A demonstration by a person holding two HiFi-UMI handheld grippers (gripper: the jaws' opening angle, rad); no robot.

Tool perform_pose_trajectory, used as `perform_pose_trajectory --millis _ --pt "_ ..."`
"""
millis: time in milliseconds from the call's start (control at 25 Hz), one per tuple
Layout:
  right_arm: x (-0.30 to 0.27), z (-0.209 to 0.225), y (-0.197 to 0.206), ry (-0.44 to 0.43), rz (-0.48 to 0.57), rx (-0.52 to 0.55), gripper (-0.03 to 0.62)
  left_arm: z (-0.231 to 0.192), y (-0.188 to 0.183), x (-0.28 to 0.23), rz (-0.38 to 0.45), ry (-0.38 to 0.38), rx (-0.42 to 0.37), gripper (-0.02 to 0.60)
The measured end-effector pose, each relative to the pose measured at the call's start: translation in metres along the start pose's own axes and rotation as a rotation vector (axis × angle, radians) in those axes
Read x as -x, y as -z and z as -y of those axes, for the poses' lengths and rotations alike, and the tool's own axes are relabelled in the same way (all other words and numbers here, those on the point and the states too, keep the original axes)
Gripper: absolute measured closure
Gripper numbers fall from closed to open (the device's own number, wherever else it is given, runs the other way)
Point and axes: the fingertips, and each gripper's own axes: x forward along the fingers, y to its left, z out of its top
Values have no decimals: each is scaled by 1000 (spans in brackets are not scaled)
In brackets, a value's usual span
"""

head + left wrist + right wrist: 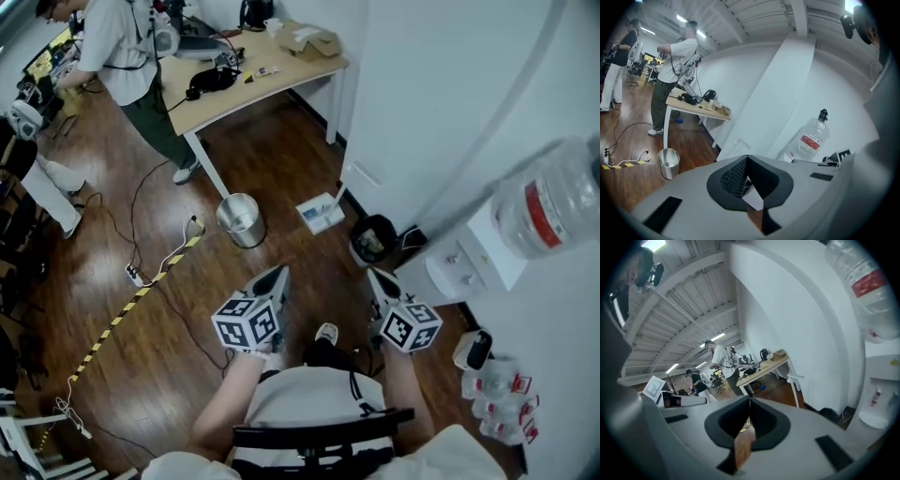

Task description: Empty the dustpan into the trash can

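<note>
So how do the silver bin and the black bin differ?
The silver bin is shiny metal; the black bin is dark. The silver bin stands out on the open floor; the black bin sits by the white wall. Both are upright and open-topped.

Ceiling strip lights (682, 18) give even, fairly bright light with soft shadows on the wooden floor (281, 169); both gripper views bulge and blacken at their round edges, and the head view's nearby water bottle (548, 202) is blurred.
</note>
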Motion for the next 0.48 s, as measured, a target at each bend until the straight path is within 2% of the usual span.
perform_pose_trajectory --millis 280,480 --pt "-78 11 -33 -58 -16 26 565 -47 -23 -28 -5 -77 53 592" --pt "-120 4 -37 -43 -7 41 562 -88 -44 -45 -44 -73 45 592"
